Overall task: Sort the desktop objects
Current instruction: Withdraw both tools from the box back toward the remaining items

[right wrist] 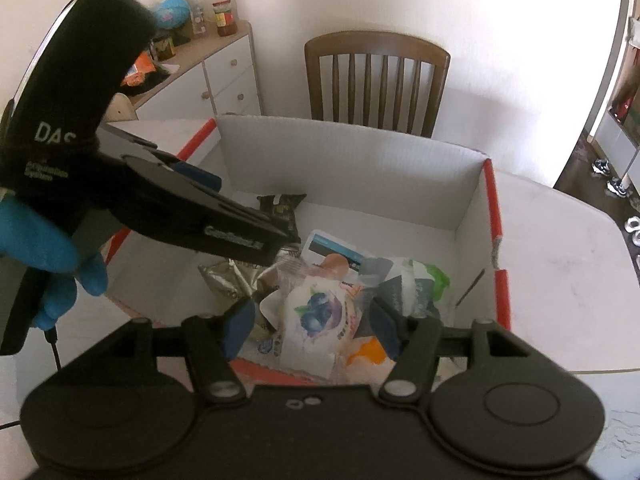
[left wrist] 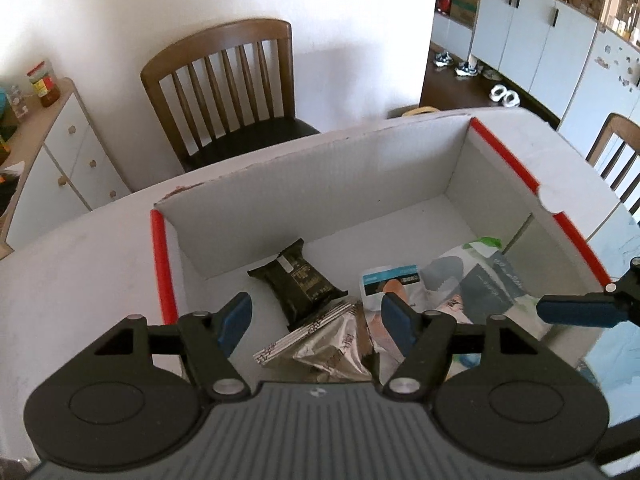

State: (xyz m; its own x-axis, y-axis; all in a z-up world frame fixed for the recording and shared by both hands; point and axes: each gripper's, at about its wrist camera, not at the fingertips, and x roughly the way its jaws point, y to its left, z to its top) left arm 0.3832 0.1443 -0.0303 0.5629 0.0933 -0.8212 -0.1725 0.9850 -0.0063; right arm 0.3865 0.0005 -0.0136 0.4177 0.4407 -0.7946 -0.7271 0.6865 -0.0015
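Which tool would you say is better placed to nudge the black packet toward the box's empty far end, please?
Probably the left tool: its open jaws hang just above the black packet in the box. The right tool hangs over the blueberry packet.

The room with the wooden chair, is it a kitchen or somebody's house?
Probably a home's dining area: a wooden chair at a white table, shoes on the floor by tall cabinets, and a jar on a sideboard.
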